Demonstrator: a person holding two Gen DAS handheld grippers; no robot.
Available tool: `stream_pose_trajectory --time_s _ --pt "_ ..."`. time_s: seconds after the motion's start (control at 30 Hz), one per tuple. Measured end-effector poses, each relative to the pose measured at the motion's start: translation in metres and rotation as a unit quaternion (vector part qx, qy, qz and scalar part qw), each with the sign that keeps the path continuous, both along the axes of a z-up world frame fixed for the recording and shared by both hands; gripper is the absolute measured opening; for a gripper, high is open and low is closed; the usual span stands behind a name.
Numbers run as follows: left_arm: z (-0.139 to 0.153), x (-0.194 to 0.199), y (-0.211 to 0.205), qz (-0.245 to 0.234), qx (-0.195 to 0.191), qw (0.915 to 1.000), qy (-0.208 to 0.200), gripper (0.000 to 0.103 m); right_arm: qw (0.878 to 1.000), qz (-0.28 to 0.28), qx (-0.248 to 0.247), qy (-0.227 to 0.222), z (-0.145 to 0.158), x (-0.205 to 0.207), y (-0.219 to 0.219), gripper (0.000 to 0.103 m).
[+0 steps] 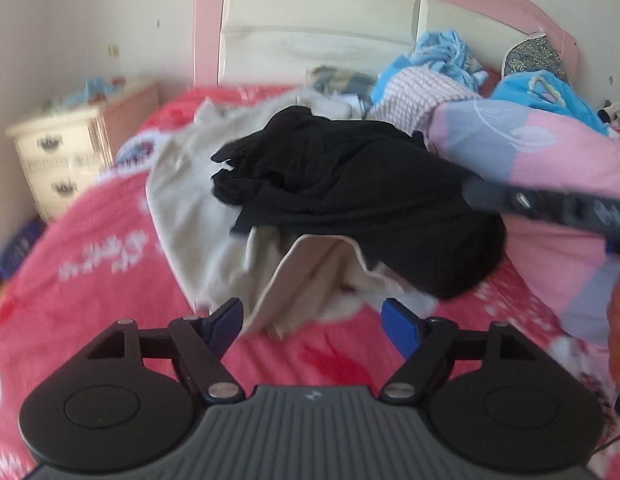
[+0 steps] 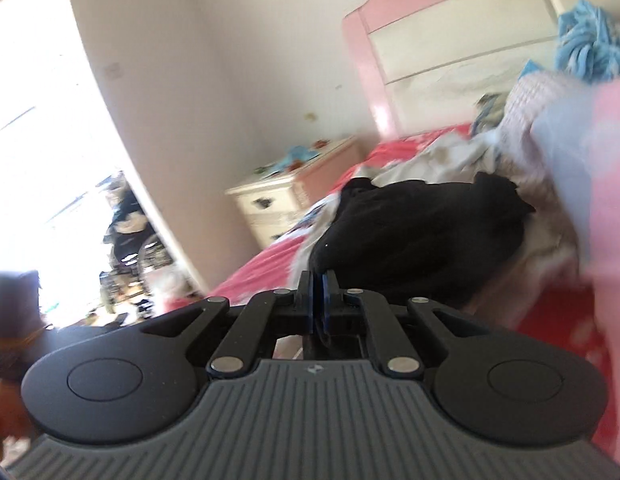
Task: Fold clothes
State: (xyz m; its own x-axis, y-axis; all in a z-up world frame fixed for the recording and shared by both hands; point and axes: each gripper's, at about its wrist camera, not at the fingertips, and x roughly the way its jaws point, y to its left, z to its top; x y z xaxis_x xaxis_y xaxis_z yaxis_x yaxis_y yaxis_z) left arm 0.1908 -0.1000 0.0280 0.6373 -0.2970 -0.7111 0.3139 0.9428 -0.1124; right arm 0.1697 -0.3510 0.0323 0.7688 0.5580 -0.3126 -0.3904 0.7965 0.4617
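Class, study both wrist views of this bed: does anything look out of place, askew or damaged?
Yes. A black garment lies crumpled, unfolded, on a rumpled beige cloth in the middle of the red bedspread. More clothes are heaped against the headboard, whose pink trim looks chipped near its right end.

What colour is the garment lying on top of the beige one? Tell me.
Black garment, plain, with no visible pattern. It shows best in the left wrist view, on the beige garment.

Left gripper (image 1: 312, 316) and right gripper (image 2: 320, 286): same build, black linkage arms, silver round screws, blue pads on fingertips (image 1: 398, 322), two round black discs, grey ribbed housing with small star-like logo.
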Motion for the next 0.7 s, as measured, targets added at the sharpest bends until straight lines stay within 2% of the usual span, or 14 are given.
stream_pose_trajectory --time_s 0.07,0.13,0.2,0.3,0.4,0.47,0.5,0.53,0.57,0.6,0.67,0.7 --pt "-0.001 -0.013 0.017 0.022 -0.038 0.9976 0.054 0.088 1.000 0.020 0.015 0.009 -0.001 -0.037 0.005 0.003" --pt "-0.005 -0.026 0.032 0.053 -0.084 0.9895 0.105 0.089 0.999 0.039 0.030 0.020 -0.002 -0.074 0.011 0.003" --pt "-0.010 -0.040 0.042 0.058 -0.129 0.9814 0.129 0.091 0.997 0.054 0.044 0.036 -0.004 -0.108 0.020 0.003" --pt "-0.029 -0.060 0.045 0.043 -0.170 0.9742 0.142 0.093 0.992 0.067 0.068 0.084 -0.015 -0.159 0.034 0.003" --pt "-0.057 -0.084 0.038 0.010 -0.182 0.9706 0.157 0.091 0.988 0.068 0.042 0.130 -0.029 -0.213 0.056 0.003" --pt "-0.073 -0.104 0.034 -0.007 -0.170 0.9720 0.162 0.076 0.983 0.073 0.037 0.166 -0.036 -0.242 0.067 0.003" --pt "-0.081 -0.114 0.032 -0.015 -0.163 0.9728 0.163 0.073 0.982 0.079 0.028 0.172 -0.037 -0.256 0.072 0.003" --pt "-0.085 -0.124 0.033 -0.021 -0.154 0.9752 0.157 0.066 0.981 0.090 0.019 0.173 -0.035 -0.269 0.077 0.002" --pt "-0.089 -0.135 0.032 -0.026 -0.142 0.9783 0.148 0.054 0.980 0.104 0.005 0.172 -0.031 -0.280 0.082 0.002" --pt "-0.092 -0.144 0.032 -0.034 -0.130 0.9812 0.138 0.048 0.979 0.114 -0.021 0.169 -0.026 -0.290 0.087 0.002" --pt "-0.094 -0.159 0.034 -0.045 -0.113 0.9854 0.119 0.029 0.976 0.129 -0.074 0.161 -0.015 -0.310 0.096 0.005" --pt "-0.096 -0.165 0.036 -0.049 -0.106 0.9868 0.112 0.025 0.976 0.122 -0.096 0.155 -0.012 -0.316 0.095 0.006"
